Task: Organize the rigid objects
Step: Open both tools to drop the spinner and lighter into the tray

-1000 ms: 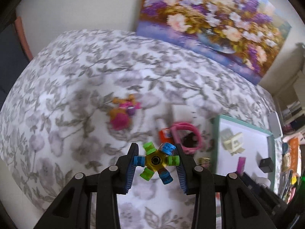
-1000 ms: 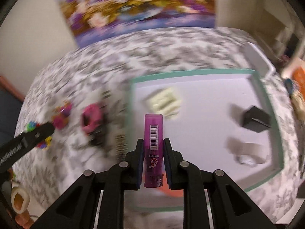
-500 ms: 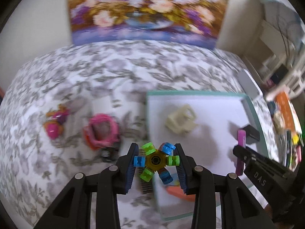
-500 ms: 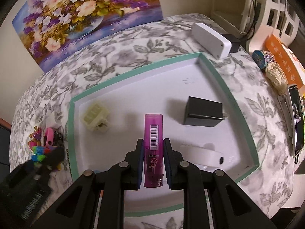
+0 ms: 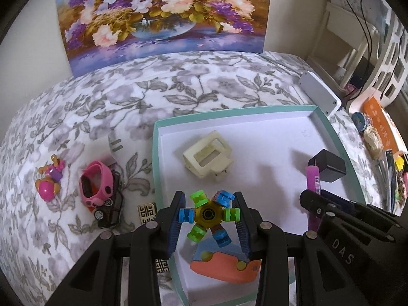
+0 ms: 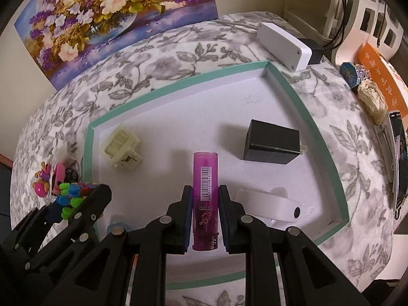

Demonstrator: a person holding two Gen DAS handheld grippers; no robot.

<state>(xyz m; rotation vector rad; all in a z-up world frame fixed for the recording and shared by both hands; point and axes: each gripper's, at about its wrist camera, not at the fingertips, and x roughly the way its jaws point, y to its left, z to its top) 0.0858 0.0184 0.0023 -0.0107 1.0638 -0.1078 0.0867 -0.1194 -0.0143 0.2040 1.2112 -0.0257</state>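
My left gripper (image 5: 209, 214) clamps its jaws on the colourful spinner (image 5: 207, 213) and my right gripper (image 6: 205, 204) on the purple lighter (image 6: 205, 199), both apparently above the teal-rimmed tray (image 6: 293, 89).

Tray (image 5: 329, 125) on the bed (image 5: 76, 117), painting (image 5: 163, 12) against the wall behind it. In the tray: clip (image 5: 207, 156) rear-left, charger (image 6: 271, 141) right, flat toy (image 5: 224, 267) at the near edge. Left of the tray on the bed: toy watch (image 5: 95, 179) touching a toy car (image 5: 111, 210), small figure (image 5: 48, 178) further left; box (image 6: 283, 43) just past the tray's far-right corner.
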